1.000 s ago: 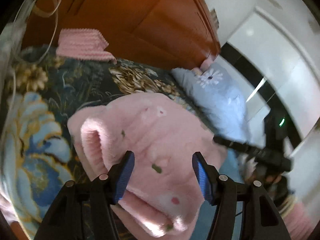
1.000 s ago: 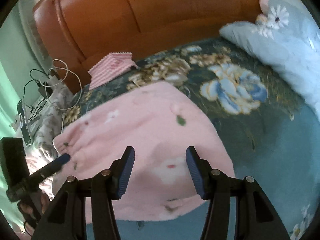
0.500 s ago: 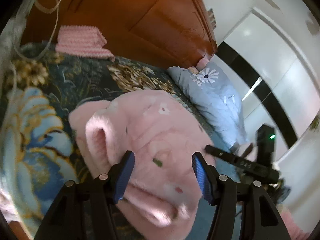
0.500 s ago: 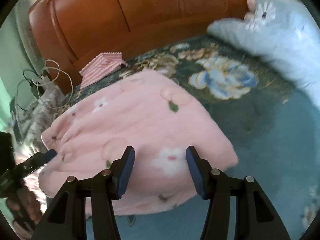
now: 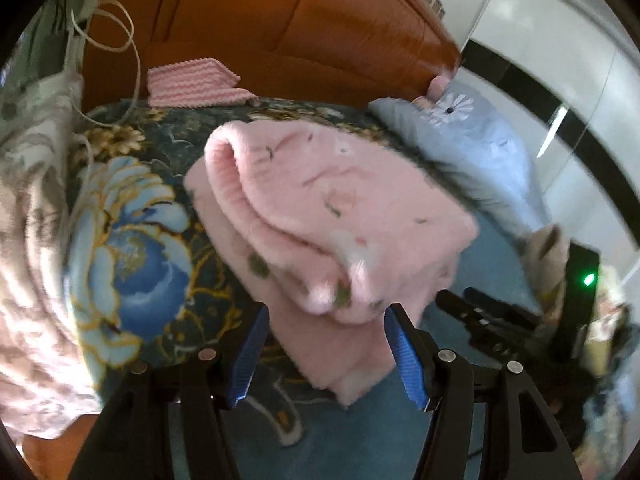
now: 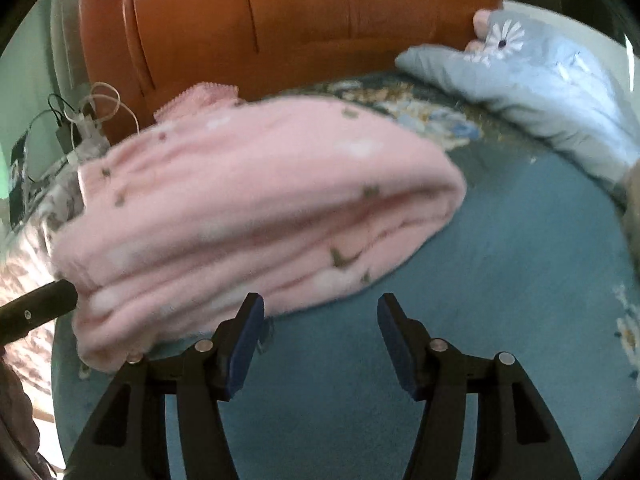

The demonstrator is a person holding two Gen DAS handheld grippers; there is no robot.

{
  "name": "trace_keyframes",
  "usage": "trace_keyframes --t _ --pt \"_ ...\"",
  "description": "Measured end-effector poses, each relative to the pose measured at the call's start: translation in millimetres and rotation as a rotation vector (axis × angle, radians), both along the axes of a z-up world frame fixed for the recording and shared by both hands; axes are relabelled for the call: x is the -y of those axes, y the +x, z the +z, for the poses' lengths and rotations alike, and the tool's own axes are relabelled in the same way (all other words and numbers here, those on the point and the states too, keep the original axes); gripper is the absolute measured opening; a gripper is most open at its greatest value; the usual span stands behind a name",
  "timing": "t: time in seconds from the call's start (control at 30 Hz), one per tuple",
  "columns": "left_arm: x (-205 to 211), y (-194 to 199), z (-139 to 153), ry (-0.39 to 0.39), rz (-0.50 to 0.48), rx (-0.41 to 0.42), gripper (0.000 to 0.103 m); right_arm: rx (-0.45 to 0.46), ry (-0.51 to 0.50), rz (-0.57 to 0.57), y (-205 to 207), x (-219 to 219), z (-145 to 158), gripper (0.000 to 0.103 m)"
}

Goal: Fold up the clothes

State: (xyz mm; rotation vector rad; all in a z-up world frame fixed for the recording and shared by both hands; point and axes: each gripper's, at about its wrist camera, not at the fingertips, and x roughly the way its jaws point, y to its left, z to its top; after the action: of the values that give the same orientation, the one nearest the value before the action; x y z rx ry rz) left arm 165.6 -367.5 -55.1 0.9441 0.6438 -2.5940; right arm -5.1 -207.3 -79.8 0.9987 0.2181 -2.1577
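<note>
A fluffy pink garment with small flower prints (image 5: 320,208) lies folded in thick layers on the bed. My left gripper (image 5: 326,344) is open, its blue-padded fingers on either side of the garment's near corner. In the right wrist view the same garment (image 6: 260,200) appears as a low stack seen from its side. My right gripper (image 6: 320,320) is open just in front of its near edge, over bare bedspread. A black left fingertip (image 6: 40,312) touches the garment's left end. The right gripper (image 5: 452,300) shows dark at the garment's right side.
A blue floral bedspread (image 6: 500,280) covers the bed. An orange-brown headboard (image 6: 300,20) stands behind. A pink striped folded cloth (image 5: 188,84) lies near it. A light blue pillow (image 6: 540,92) is at the right; cables (image 5: 116,28) and a patterned blanket (image 5: 28,240) at the left.
Both grippers have dropped lower and drawn back toward the garment's near edges. The garment now shows side-on as a thicker folded stack. Both stay open.
</note>
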Motion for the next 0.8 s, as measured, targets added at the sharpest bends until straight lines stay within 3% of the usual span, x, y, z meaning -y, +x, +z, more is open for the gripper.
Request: trace_keyframes --t 0.07,0.17,0.23,0.37,0.47,0.53,0.8 --pt "-7.5 -5.9 -5.0 -0.066 0.029 0.012 0.064 0.025 0.000 -0.015 -5.1 -2.5 -5.0 0.061" --pt "-11.5 -13.8 -12.9 -0.088 0.060 0.016 0.064 0.052 0.007 -0.074 -12.2 -7.4 -9.7 0.062" --pt "-13.8 -15.3 -15.4 -0.101 0.079 0.011 0.065 0.071 0.002 -0.068 -14.5 -6.7 -12.1 0.074" --pt "-14.8 -16.5 -17.9 -0.131 0.113 0.021 0.074 0.047 0.023 -0.048 -9.5 -2.7 -11.3 0.078" --pt "-12.6 -14.6 -18.8 -0.122 0.136 0.022 0.075 0.034 0.042 -0.043 -7.2 -0.4 -12.3 0.079" --pt "-14.6 -12.7 -18.6 -0.127 0.154 0.024 0.075 0.038 0.045 -0.035 -7.5 0.5 -13.5 0.089" --pt "-26.5 -13.0 -21.5 -0.162 0.172 0.081 0.076 0.007 0.088 -0.040 -2.1 5.1 -13.8 0.089"
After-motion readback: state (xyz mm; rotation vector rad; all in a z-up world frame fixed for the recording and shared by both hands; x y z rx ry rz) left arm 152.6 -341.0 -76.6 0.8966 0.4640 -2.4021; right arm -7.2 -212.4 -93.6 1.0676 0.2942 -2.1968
